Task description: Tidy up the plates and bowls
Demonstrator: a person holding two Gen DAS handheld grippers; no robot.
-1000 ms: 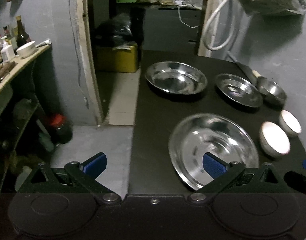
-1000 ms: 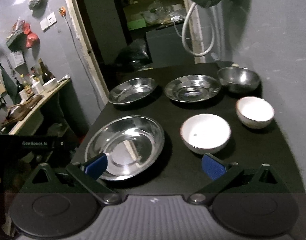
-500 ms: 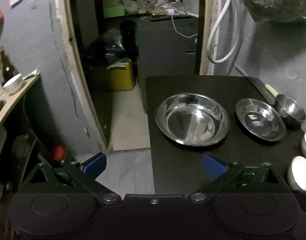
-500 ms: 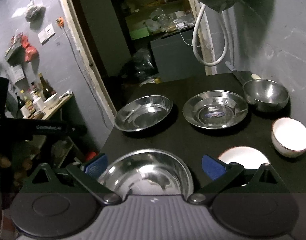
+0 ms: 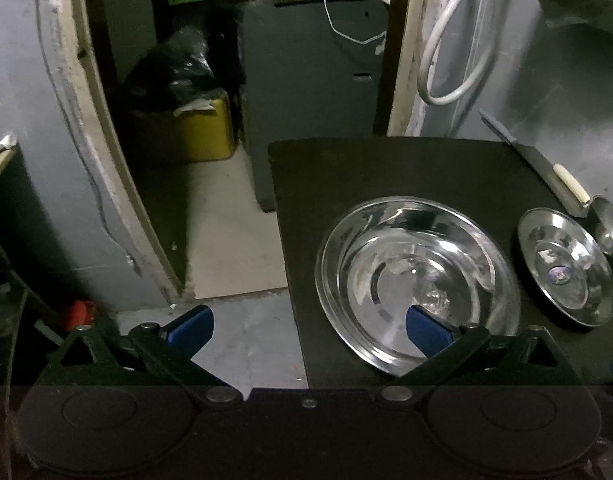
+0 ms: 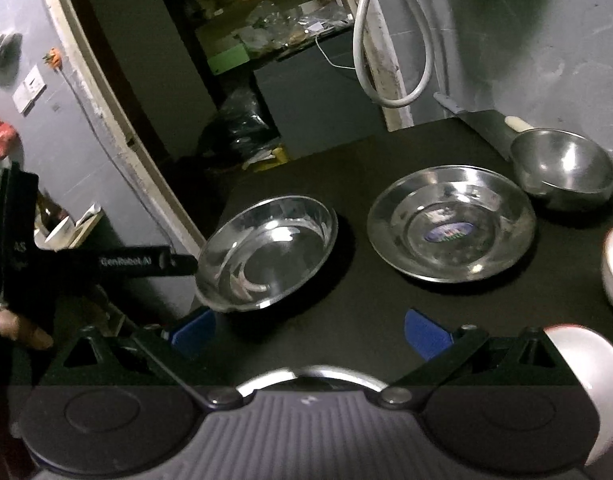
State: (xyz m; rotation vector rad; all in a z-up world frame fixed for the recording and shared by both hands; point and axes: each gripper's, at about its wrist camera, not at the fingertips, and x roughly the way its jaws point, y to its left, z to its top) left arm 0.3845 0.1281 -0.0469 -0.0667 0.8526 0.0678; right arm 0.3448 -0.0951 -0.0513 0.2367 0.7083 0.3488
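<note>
beside the steel dish [image 6: 266,252] sits a smaller dish [image 6: 452,230], perhaps labelled.

Silver steel plates [image 6: 450,224] on a black table [image 6: 370,312] — white bowls [image 6: 578,360] beside.

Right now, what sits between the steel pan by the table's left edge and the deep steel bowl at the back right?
One thing: the steel plate with a sticker in its middle. The right wrist view shows pan, plate, then bowl in a row.
</note>
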